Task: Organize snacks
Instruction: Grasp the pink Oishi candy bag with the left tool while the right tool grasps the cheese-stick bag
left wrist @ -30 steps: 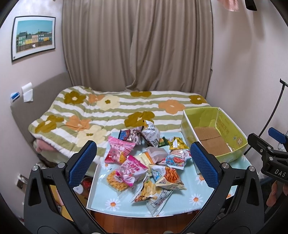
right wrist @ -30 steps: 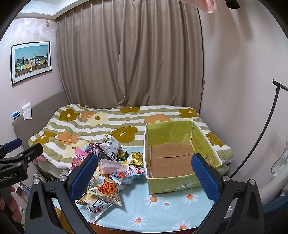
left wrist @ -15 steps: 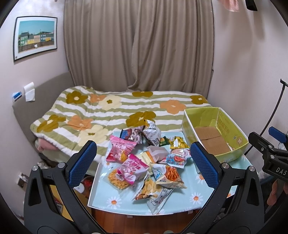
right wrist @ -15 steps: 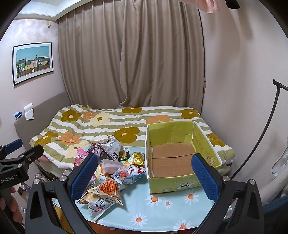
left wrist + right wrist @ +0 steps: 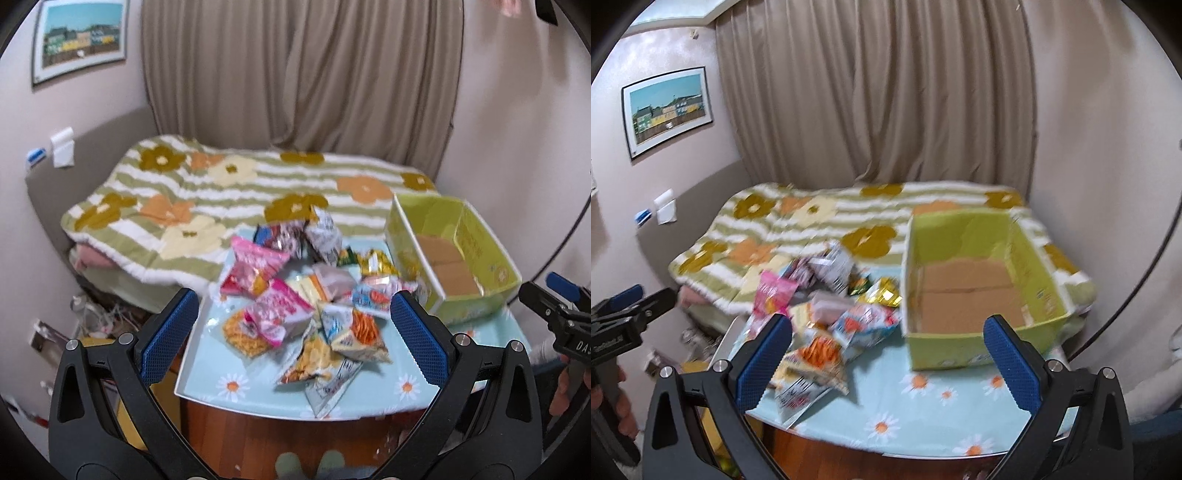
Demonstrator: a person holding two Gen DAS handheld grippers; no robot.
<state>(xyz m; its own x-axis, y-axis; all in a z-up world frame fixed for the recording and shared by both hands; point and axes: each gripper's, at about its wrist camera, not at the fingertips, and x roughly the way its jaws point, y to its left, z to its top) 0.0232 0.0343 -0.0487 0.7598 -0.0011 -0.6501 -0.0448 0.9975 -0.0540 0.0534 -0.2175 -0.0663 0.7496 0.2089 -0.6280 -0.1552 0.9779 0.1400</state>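
While both hand-held grippers gape empty, snacks heap at desk's left edge, nearer left hand-held gripper; box ahead of right hand-held gripper.

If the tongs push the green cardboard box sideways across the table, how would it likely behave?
The green cardboard box looks empty, with only its brown floor showing, so it is probably light and would slide easily on the smooth flowered table cover. Its low, wide shape makes tipping unlikely. The thin open-topped walls may flex if pushed near the rim.
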